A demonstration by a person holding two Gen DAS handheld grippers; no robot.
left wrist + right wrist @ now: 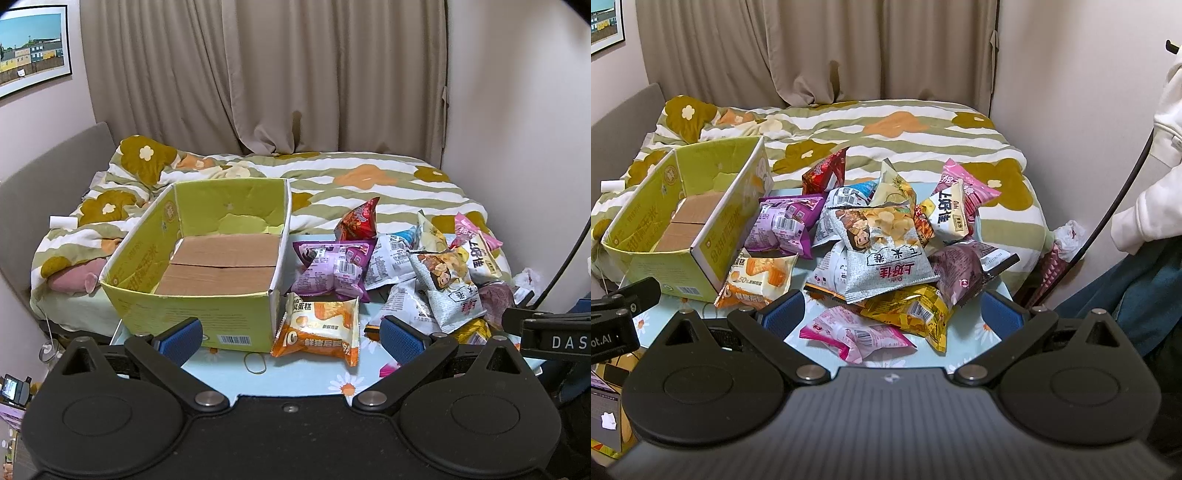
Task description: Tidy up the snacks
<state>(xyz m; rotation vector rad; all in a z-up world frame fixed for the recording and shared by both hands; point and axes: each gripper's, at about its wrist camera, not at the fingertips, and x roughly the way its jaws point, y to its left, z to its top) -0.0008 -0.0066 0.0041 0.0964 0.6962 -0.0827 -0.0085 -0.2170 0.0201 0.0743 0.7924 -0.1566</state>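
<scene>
Right wrist view: my right gripper (892,314) and left gripper (291,334) both gape empty, and grabbing into the snack pile (886,236) risks toppling slippery bags beside the box (683,229).

lower packets in the snack pile (886,236) lie mostly hidden under others.

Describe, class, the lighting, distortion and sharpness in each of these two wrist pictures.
Left wrist view: even indoor light, fisheye bending of the curtain and black corners; box and snacks sharp, left gripper dark.
Right wrist view: same soft light, slight glare on the snack pile, the right gripper base smeared and blurry at the bottom.
</scene>
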